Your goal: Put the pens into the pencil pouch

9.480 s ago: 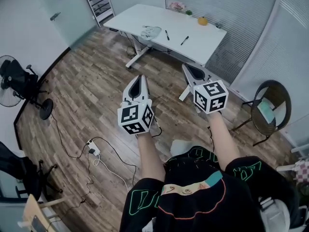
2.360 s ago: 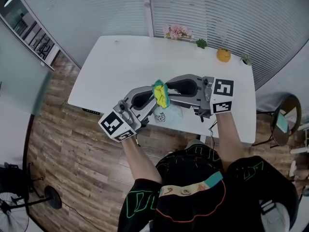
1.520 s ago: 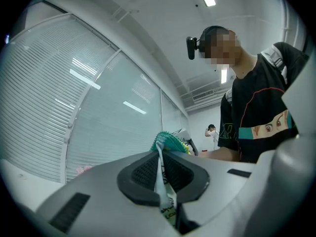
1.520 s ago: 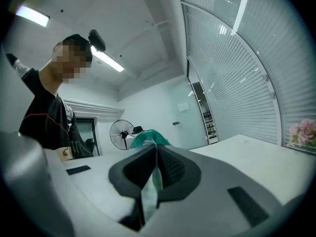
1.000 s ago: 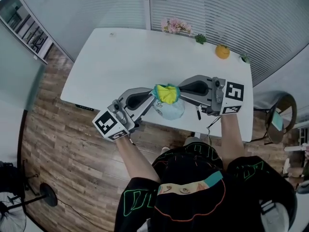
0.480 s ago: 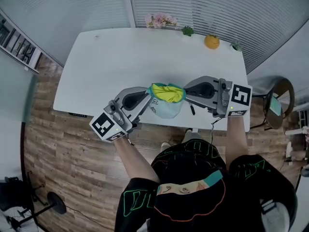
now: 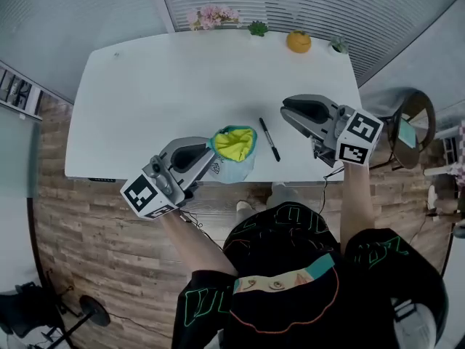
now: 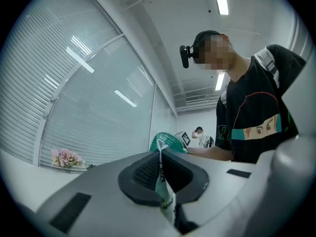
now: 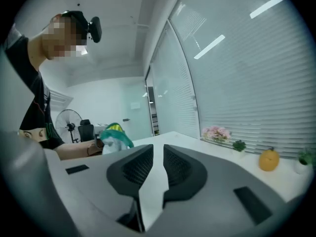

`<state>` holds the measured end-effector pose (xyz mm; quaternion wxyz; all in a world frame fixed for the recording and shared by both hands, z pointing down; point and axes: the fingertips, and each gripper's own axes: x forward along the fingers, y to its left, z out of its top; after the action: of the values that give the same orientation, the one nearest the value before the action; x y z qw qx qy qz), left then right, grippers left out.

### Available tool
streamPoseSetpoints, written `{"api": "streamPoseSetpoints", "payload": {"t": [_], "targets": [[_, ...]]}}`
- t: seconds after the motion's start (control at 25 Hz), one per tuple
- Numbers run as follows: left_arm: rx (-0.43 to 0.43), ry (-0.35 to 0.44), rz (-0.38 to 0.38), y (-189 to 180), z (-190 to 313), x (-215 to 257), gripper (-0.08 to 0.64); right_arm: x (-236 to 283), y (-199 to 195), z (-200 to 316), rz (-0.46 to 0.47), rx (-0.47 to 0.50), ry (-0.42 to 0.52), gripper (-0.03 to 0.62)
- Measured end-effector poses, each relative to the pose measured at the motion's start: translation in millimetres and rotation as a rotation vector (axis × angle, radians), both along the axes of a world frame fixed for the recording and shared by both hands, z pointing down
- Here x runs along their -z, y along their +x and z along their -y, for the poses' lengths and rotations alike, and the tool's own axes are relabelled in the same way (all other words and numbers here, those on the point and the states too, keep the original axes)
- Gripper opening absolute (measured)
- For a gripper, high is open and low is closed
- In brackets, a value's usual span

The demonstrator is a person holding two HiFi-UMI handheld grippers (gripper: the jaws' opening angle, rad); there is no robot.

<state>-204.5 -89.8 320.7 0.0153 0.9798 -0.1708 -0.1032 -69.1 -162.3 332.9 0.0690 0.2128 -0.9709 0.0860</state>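
Observation:
A pale blue pencil pouch with a yellow lining and green rim hangs open over the table's near edge. My left gripper is shut on its left rim. The fabric shows pinched between the pads, and the pouch's green rim rises just beyond them. A black pen lies on the white table just right of the pouch. My right gripper hovers right of the pen and apart from the pouch. Its jaws are opening with nothing between them.
Pink flowers, a small green plant, an orange and another small plant line the table's far edge by the blinds. A chair stands right of the table. Wooden floor lies below the near edge.
My right gripper has let go of the pouch's rim and swung off to the right. The pouch now hangs from my left gripper alone, and the pen on the table shows.

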Motion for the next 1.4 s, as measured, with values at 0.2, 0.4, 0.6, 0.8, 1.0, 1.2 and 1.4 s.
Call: {"api": "streamPoseSetpoints", "payload": {"t": [0.2, 0.4, 0.6, 0.8, 1.0, 1.2, 1.4], "targets": [[-0.040, -0.034, 0.007, 7.2, -13.4, -11.4, -0.002, -52.9, 2.9, 18.8, -0.147, -0.121, -0.135, 0.049], [-0.046, -0.066, -0.004, 11.9, -13.8, -23.2, -0.002, -109.0, -1.4, 36.7, -0.297, -0.171, -0.301, 0.069], [-0.058, -0.095, -0.014, 16.8, -19.1, -34.7, -0.002, -155.5, -4.8, 46.0, -0.433, -0.206, -0.436, 0.103], [-0.068, -0.116, -0.027, 21.5, -24.3, -43.1, -0.002, -201.2, -6.5, 49.6, -0.535, -0.227, -0.559, 0.129], [-0.081, -0.131, -0.032, 21.6, -32.8, -48.0, -0.002, -232.1, -10.0, 51.2, -0.577, -0.278, -0.654, 0.130], [-0.082, -0.150, -0.033, 23.2, -33.0, -54.3, -0.002, -246.8, -12.5, 57.2, -0.610, -0.287, -0.677, 0.127], [-0.087, -0.164, -0.035, 23.3, -34.4, -59.2, -0.002, -250.9, -9.2, 60.9, -0.630, -0.304, -0.668, 0.052]]}}
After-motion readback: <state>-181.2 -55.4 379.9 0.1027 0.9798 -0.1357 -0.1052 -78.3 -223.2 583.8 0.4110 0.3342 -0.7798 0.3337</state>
